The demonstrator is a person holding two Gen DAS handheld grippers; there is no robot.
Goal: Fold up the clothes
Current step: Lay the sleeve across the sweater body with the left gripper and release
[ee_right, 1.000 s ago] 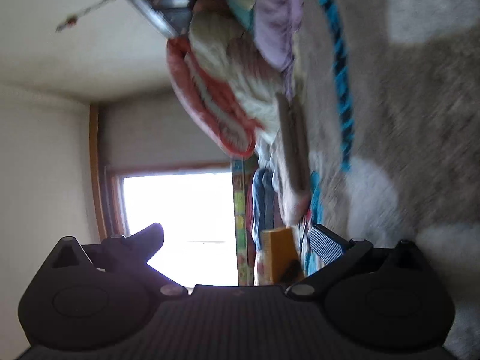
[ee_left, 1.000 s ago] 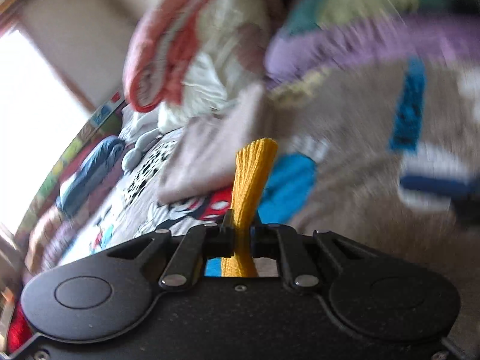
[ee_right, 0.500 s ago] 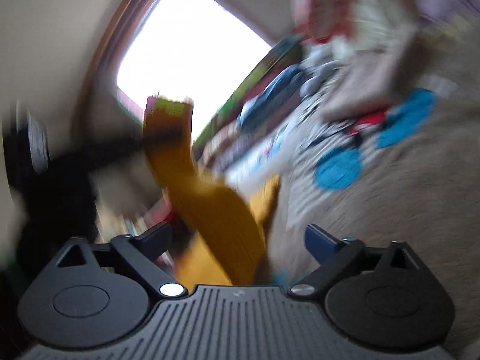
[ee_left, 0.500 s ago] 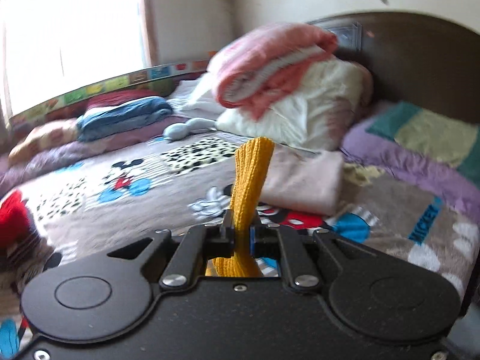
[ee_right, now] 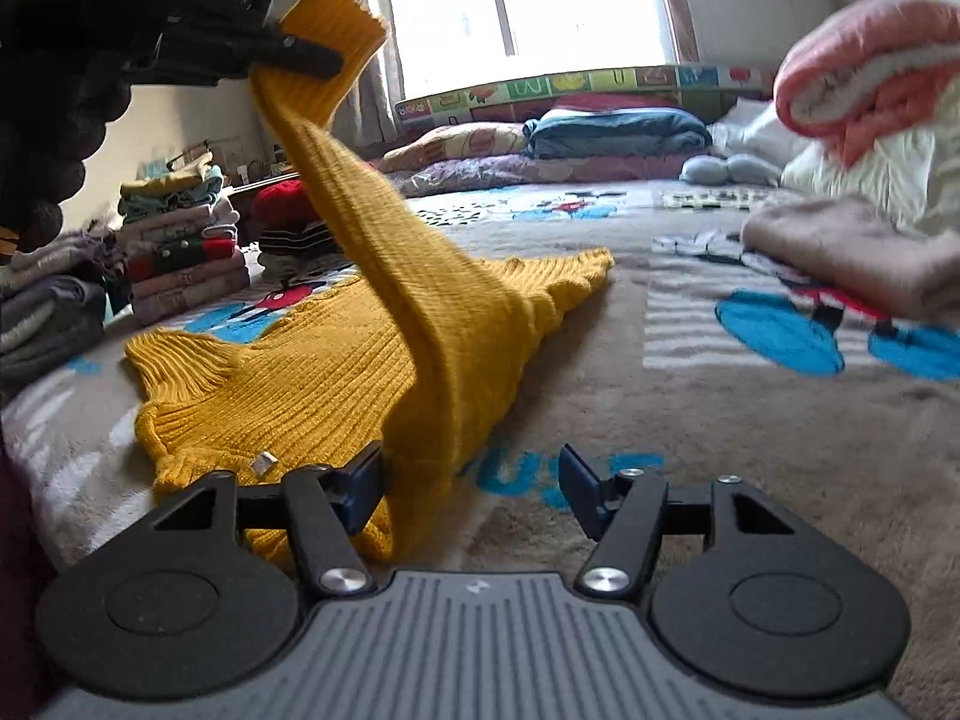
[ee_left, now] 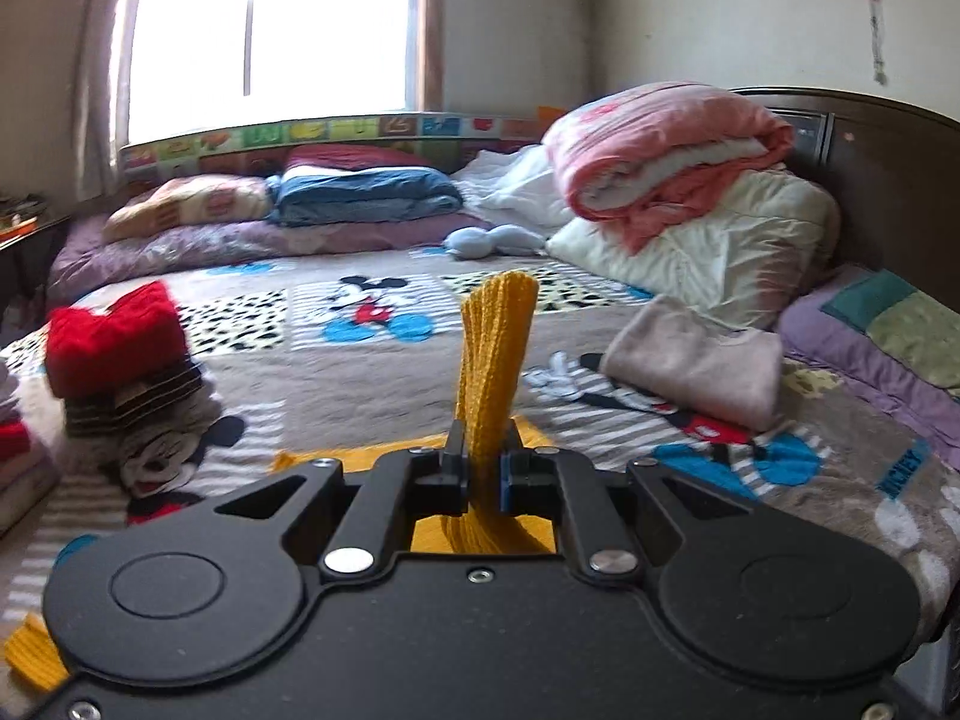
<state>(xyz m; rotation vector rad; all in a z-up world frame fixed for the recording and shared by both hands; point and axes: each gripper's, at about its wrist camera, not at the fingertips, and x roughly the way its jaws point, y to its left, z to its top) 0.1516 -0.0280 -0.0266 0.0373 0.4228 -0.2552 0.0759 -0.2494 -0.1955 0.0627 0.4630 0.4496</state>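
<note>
Mustard-yellow ribbed-knit sweater (ee_right: 336, 360) lies mostly flat on the bed (ee_right: 750, 450), over a plush cartoon-mouse blanket (ee_left: 372, 312). One sleeve (ee_right: 360, 192) is lifted off it as a long twisted band, running up toward 11 o'clock in the right wrist view.

Left gripper (ee_left: 483, 471): jaws pinched fully together on the sleeve cuff (ee_left: 498, 324), which sticks straight up at 12 o'clock beyond the tips, ribs running vertically. In the right wrist view it shows as a dark shape at 10 o'clock clamping that cuff.

Right gripper (ee_right: 471, 489): jaws about half open and closing. The base of the lifted sleeve sits against the left blue pad; the right pad is clear of it, with bare blanket between.

Around it: folded fuzzy beige garment (ee_left: 696, 360) at 3 o'clock, rolled pink quilt (ee_left: 666, 144) on a white duvet (ee_left: 720, 252) at 1 o'clock, stack of folded clothes (ee_right: 180, 252) at 9 o'clock, red knit on a striped pile (ee_left: 114, 348).
</note>
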